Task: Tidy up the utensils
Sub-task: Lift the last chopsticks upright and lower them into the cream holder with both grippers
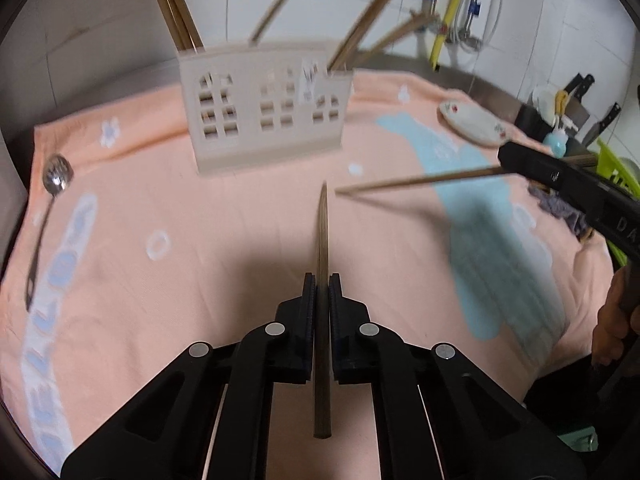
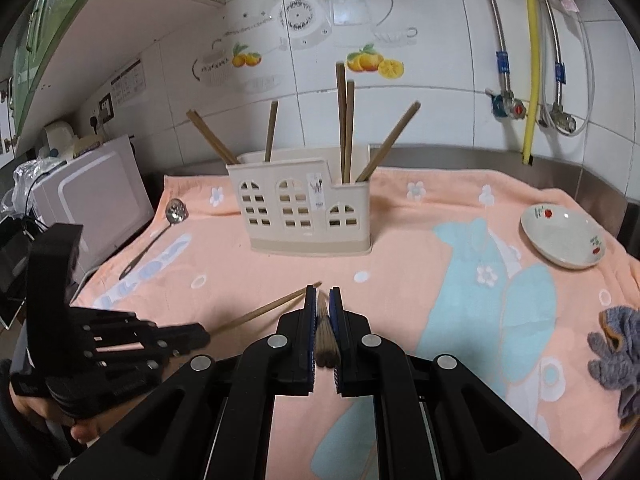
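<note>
A beige utensil holder stands on the peach towel with several brown chopsticks upright in it. My left gripper is shut on a chopstick that points toward the holder. My right gripper is shut on a chopstick seen end-on. In the left wrist view the right gripper shows at the right, its chopstick pointing left. In the right wrist view the left gripper shows at the lower left, its chopstick pointing up right. A metal slotted spoon lies on the towel's left side.
A white dish sits on the towel at the right. A grey cloth lies at the right edge. A white microwave stands left of the towel. Knives and a green rack are at the far right.
</note>
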Motion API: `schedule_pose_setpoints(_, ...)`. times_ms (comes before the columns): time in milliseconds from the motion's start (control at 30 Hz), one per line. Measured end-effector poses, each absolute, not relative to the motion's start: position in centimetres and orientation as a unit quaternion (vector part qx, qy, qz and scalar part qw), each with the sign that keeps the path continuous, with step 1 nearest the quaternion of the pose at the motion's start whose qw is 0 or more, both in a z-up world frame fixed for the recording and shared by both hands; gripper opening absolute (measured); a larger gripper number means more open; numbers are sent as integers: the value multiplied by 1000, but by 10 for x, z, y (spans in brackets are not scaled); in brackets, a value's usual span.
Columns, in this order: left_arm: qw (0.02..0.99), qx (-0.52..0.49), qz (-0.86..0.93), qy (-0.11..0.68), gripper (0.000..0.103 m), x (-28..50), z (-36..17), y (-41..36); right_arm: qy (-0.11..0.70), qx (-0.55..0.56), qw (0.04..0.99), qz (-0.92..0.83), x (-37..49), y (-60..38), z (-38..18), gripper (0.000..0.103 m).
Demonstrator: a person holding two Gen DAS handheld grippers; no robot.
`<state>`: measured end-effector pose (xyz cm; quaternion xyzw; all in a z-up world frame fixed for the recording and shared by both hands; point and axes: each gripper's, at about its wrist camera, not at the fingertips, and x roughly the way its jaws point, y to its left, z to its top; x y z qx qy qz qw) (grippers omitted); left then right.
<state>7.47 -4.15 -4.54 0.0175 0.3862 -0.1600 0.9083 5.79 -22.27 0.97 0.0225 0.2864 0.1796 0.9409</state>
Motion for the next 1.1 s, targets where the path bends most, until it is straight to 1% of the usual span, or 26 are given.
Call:
schedule_pose_setpoints(300, 923, 2, -166, 346, 6, 91, -7, -24, 266, 18, 939, 218, 76, -217, 47, 6)
schedule_pose_setpoints(767, 939, 0, -176, 296, 5, 124, 68, -3, 226, -21, 940, 255, 135, -199, 135, 6)
schedule_pose_setpoints(1100, 964, 32, -160, 208, 5, 133, 150, -3, 194, -21, 950, 243, 173, -197, 185, 6)
